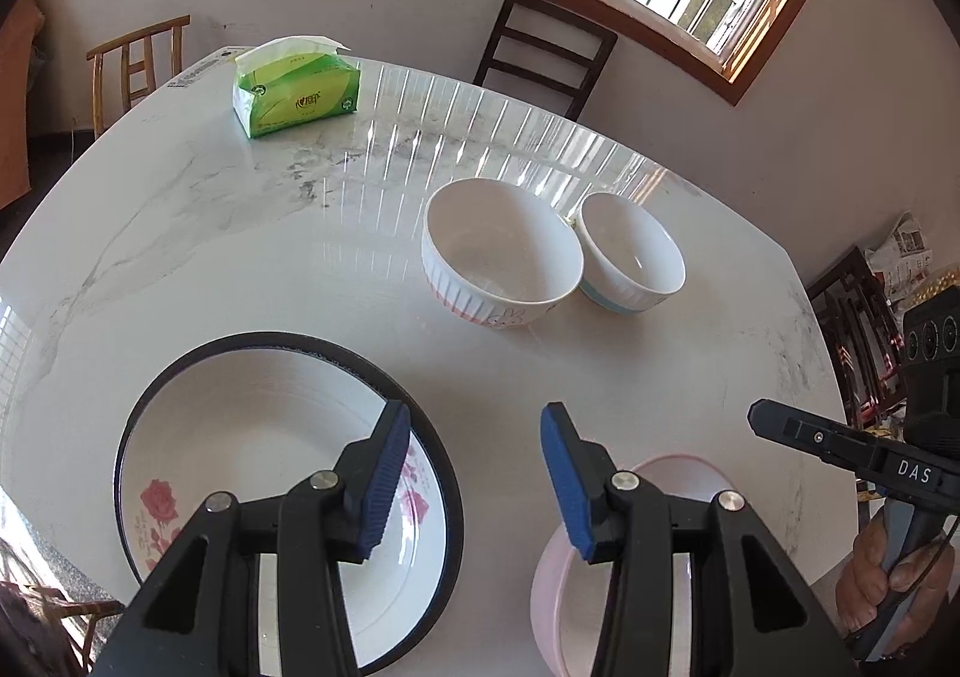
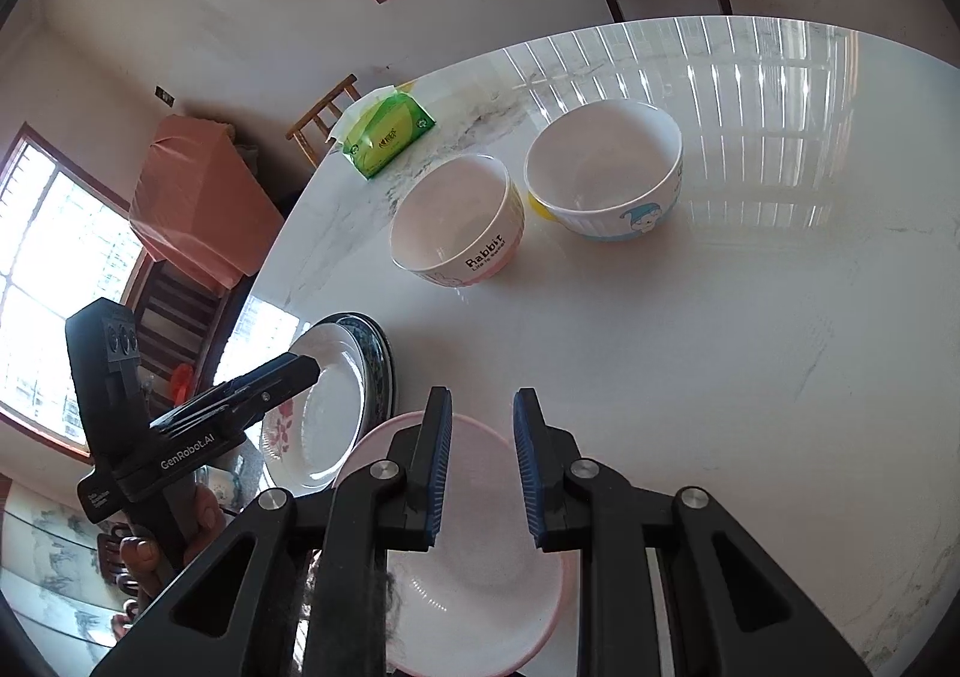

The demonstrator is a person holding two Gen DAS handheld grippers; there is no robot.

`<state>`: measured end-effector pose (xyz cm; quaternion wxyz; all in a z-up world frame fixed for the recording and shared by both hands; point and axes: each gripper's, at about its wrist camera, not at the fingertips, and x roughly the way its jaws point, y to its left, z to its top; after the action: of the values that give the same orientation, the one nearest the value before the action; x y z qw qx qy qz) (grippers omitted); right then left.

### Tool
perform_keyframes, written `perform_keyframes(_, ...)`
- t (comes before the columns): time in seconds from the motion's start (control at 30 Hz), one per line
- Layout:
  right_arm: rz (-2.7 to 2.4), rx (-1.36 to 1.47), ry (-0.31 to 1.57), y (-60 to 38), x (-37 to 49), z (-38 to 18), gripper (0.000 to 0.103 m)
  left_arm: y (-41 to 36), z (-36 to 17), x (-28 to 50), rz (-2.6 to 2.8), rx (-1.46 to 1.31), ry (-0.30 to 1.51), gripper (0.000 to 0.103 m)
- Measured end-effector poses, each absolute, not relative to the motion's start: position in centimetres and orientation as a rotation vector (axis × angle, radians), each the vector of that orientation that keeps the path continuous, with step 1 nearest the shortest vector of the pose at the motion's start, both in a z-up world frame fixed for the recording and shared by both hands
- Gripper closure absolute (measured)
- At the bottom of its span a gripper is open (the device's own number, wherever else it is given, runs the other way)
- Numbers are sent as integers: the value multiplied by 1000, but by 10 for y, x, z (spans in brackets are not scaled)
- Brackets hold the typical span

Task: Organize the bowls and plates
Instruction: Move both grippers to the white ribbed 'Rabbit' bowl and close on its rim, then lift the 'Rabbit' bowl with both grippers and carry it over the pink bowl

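Now | left gripper [image 1: 474, 473] apart, empty | right gripper [image 2: 480, 467] apart over pink plate [image 2: 474, 575]

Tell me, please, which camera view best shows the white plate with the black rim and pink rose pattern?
The left wrist view: the white plate with the black rim and pink rose pattern lies nearly face-on, roses plain, only its near right part hidden by a gripper finger. The right wrist view shows it edge-on at far left, partly behind the other gripper.

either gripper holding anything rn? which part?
Nothing held. Left gripper is open above the table, nothing between its pads. Right gripper is narrowly open above the pink plate, not gripping it.
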<state>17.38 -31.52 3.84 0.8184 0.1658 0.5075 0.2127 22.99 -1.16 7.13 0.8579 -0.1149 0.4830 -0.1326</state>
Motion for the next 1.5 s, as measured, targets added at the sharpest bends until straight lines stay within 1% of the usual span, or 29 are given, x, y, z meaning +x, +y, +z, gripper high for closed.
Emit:
perform_keyframes(0.2,447,372,1129,-306,207,36,79,-6,73,268,-266,-260,1015,57)
perform_keyframes(0.5,427,387,1166,-281,253,28,79,-20,66,316,-248,-174,1043,57)
perform_keyframes(0.8,366,414,1213,-265,285,4,79,-26,53,344,-242,-146,1073,57)
perform_keyframes(1.2,294,397,1259,-253,305,-20,79,-32,35,370,-230,-128,1107,57)
perform_keyframes(1.33,291,405,1268,-253,309,-26,76,-33,26,378,-212,-131,1117,56)
perform_keyframes(1.4,293,406,1270,-252,310,-29,76,-33,20,380,-202,-150,1127,57)
perform_keyframes(1.43,293,405,1269,-252,310,-29,76,-32,18,380,-214,-180,1133,58)
perform_keyframes(1.47,295,401,1270,-251,311,-30,76,-31,14,381,-229,-214,1141,80)
perform_keyframes(1.5,290,397,1270,-251,311,-30,78,-31,11,381,-213,-215,1159,87)
